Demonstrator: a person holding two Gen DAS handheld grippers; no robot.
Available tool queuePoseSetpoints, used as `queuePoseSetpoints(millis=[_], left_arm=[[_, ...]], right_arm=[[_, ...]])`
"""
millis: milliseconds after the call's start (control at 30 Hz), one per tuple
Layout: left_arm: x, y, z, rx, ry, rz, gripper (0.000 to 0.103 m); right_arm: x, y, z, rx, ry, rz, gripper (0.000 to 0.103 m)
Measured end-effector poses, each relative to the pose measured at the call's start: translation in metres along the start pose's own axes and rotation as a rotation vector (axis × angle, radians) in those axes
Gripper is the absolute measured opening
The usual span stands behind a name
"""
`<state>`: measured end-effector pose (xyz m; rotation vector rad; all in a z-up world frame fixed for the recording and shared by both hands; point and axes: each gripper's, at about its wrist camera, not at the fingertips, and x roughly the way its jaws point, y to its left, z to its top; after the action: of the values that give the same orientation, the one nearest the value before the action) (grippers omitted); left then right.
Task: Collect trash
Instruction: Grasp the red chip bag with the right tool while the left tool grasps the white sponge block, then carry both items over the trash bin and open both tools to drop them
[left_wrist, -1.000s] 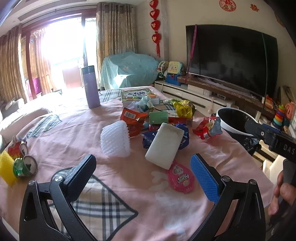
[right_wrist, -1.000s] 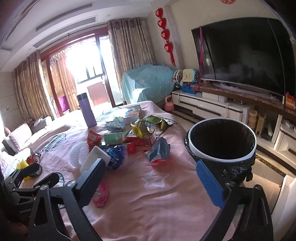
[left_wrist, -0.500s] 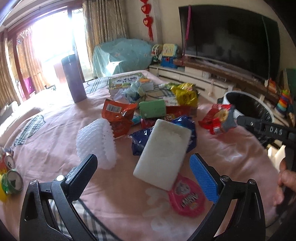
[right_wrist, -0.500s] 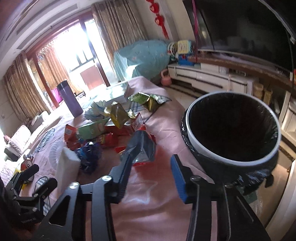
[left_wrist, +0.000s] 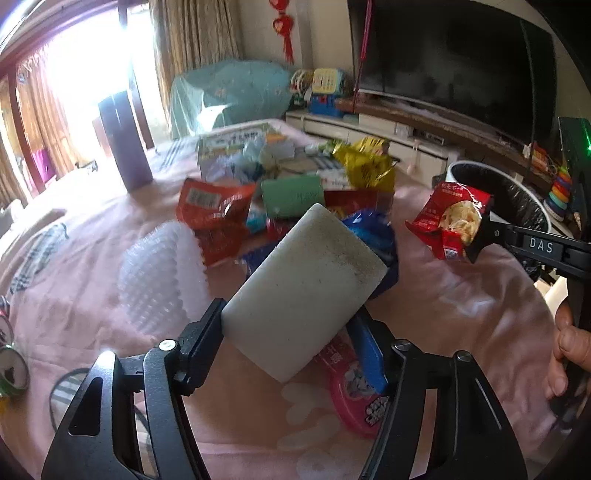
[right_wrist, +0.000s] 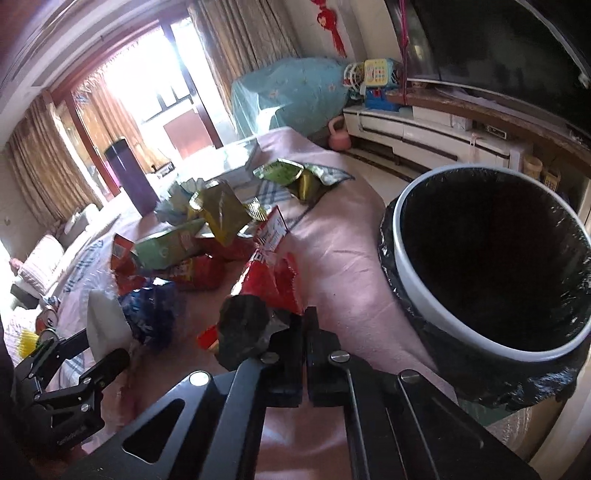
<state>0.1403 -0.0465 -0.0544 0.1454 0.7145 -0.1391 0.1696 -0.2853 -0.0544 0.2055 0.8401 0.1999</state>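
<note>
Compared with half a second ago, both grippers are now holding trash where before both were standing open and empty. The left gripper (left_wrist: 291, 328) is clamping the white foam block (left_wrist: 306, 288), which was lying on the pink tablecloth (left_wrist: 461, 314) and is now tilting up toward 1 o'clock between the fingers. The right gripper (right_wrist: 304, 332) is pinching the red snack packet (right_wrist: 269, 280) by its dark crumpled end, fingers nearly touching; in the left wrist view that packet (left_wrist: 448, 221) is hanging clear of the cloth at 3 o'clock, just in front of the bin.

Surroundings, left to right in the left wrist view: one purple flask (left_wrist: 125, 140) is standing at 10 o'clock; one white foam net (left_wrist: 162, 273) is lying at 9 o'clock, just beside the block; one orange-red wrapper (left_wrist: 214, 214), one green packet (left_wrist: 293, 195) and one gold wrapper (left_wrist: 365, 166) are sitting in the pile at 12 o'clock; one blue wrapper (left_wrist: 373, 236) is lying partly hidden behind the block; one pink round packet (left_wrist: 354, 384) is lying under the right-hand finger at 5 o'clock.

One bin (right_wrist: 406, 258), white-rimmed with a black liner, is standing at 3 o'clock off the table edge, mouth unobstructed.
</note>
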Motion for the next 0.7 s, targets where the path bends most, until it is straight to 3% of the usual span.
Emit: queuePoseSetpoints(millis=[300, 700], left_arm=[[-0.025, -0.017, 0.016, 0.000, -0.045, -0.111, 0.065], [-0.017, -0.077, 0.044, 0.055, -0.004, -0.261, 0.065]], right_arm=[[-0.037, -0.012, 0.005, 0.020, -0.067, -0.007, 0.000], [-0.070, -0.067, 0.012, 0.105, -0.123, -0.099, 0.000]])
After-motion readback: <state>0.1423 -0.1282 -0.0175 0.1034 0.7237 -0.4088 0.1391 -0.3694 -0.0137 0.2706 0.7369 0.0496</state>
